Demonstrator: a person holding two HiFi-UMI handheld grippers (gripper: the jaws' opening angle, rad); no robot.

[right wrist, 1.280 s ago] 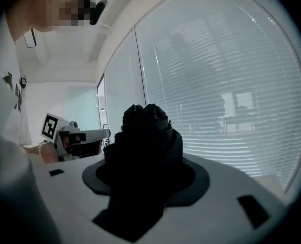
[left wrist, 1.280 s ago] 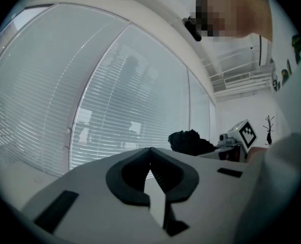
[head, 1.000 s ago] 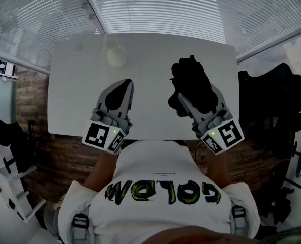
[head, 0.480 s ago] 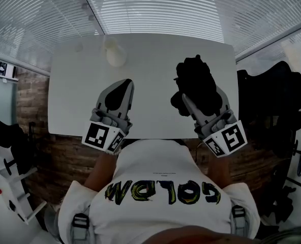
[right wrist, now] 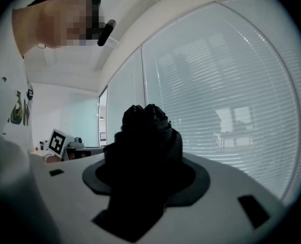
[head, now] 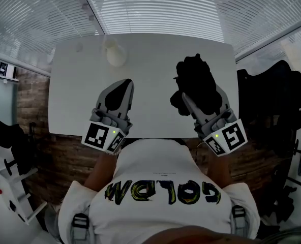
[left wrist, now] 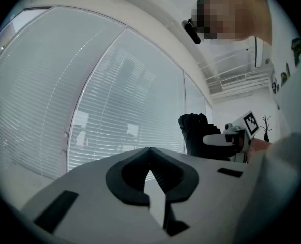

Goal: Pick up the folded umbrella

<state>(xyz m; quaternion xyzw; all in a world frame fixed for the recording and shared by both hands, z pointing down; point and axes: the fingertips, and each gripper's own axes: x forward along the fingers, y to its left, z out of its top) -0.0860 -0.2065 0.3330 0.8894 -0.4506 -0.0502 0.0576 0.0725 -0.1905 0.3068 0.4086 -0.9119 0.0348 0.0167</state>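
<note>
The right tongs (head: 200, 99) are clamped on the black umbrella (head: 192, 78) at the worktop's (head: 150, 50) right side, towards the near edge. The left tongs (head: 119, 90) are closed together with nothing in them, by the near edge, left of centre.

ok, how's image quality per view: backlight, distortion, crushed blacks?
Head view: wide-angle bending of the table edges; the folded umbrella is a detail-less black mass. Right gripper view: fisheye, black corners, umbrella silhouetted against bright blinds. Left gripper view: same fisheye, left claw slightly soft.
</note>
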